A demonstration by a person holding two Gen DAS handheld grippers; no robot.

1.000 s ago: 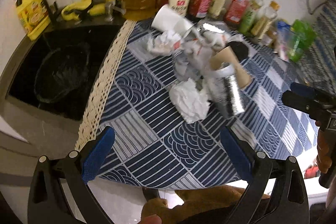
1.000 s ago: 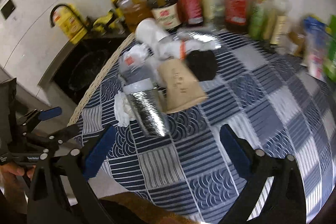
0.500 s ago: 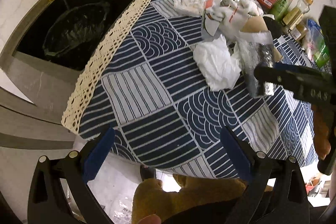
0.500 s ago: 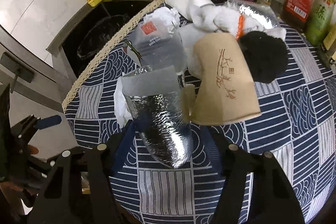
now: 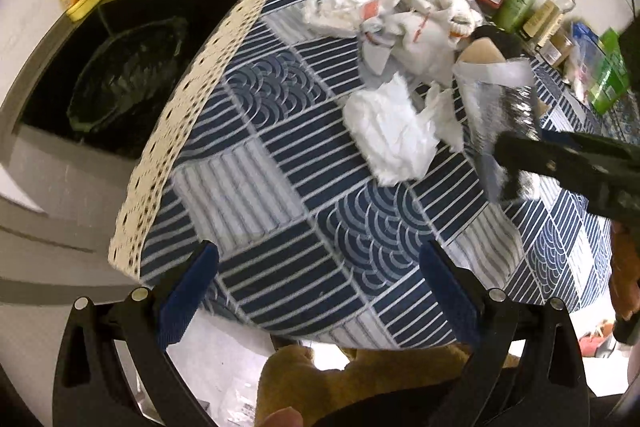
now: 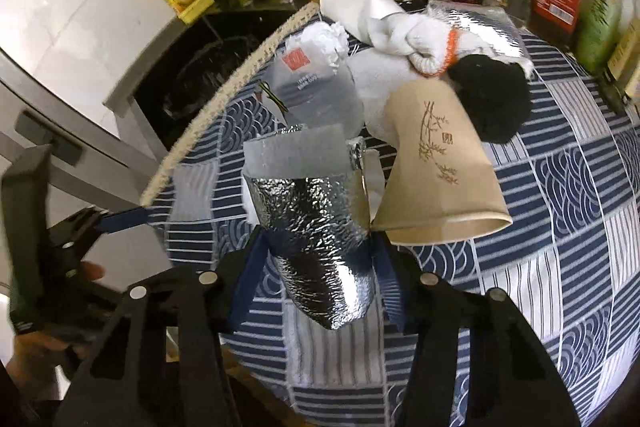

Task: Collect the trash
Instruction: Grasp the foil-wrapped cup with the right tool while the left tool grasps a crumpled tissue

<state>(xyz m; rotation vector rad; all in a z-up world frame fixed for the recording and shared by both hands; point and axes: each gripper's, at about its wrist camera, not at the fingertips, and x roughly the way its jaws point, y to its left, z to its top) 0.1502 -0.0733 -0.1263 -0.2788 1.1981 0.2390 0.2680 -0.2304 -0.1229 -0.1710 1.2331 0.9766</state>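
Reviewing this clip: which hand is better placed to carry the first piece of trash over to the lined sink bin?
Right. The right gripper has just been closing, and its blue pads flank the silver foil pouch, seemingly gripping it. The left gripper hangs open over bare tablecloth near the edge, holding nothing, though nearer the black bin bag.

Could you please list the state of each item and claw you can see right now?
Silver foil pouch: lying flat, pinched by the right claw, which has just been closing.
Left claw: open, empty.
Brown paper cup: tipped over.
White tissue: crumpled.
Black bin bag: open.
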